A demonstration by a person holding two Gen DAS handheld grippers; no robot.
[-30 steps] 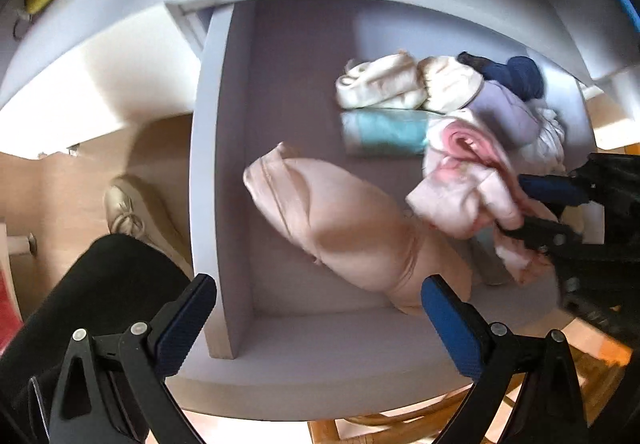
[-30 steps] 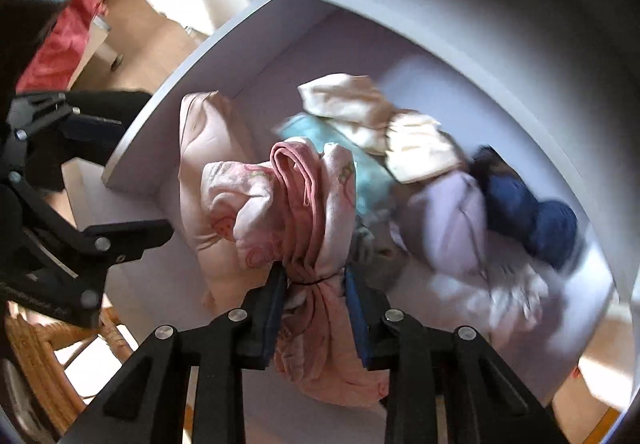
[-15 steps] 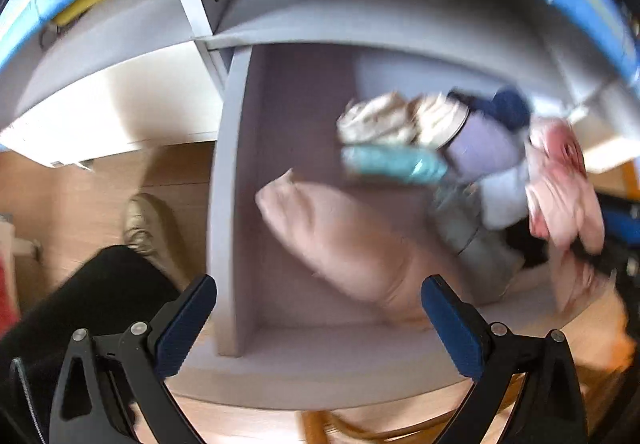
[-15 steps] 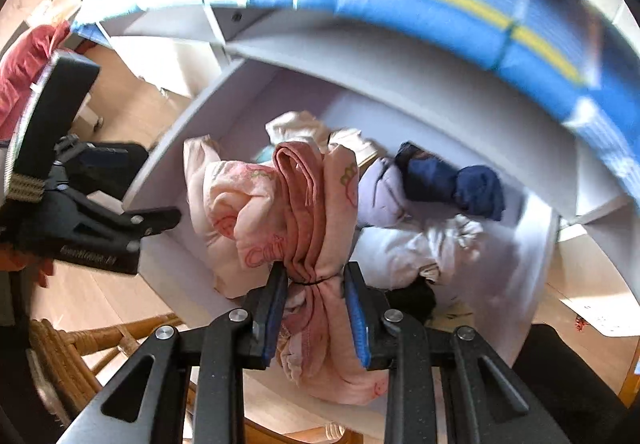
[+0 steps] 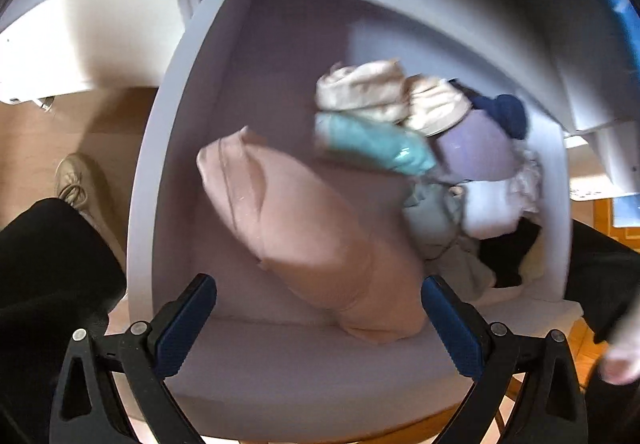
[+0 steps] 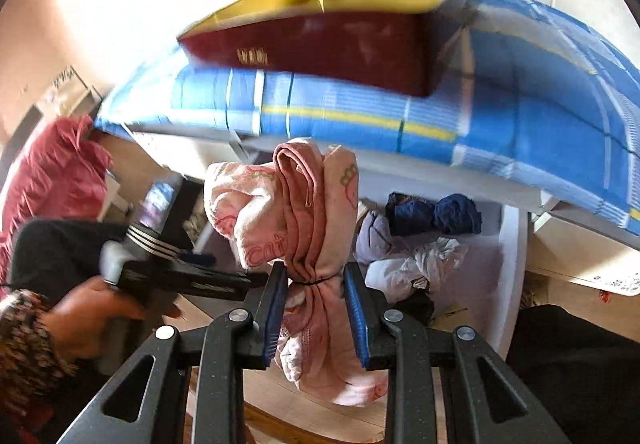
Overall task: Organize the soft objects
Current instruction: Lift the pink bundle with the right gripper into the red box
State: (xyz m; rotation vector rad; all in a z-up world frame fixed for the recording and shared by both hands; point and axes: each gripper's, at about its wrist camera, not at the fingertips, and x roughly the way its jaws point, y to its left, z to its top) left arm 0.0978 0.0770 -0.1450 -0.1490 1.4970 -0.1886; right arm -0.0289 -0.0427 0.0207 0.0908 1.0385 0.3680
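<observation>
I've lifted the pink bundle [image 6: 304, 211] clear of the cubby [image 5: 152, 179]. Left gripper [image 5: 318, 318] hangs spread and empty over the peach pillow [image 5: 312, 228]; right gripper [image 6: 316, 308] pinches the bundle's tied waist. At two o'clock, rolled clothes [image 5: 432, 147] lie jumbled: mostly unsorted, I'd judge.

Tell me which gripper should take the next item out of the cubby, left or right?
Left. The left gripper is open and empty, facing the peach pillow in the cubby. The right gripper is shut on the pink garment bundle, lifted outside the cubby.
</observation>
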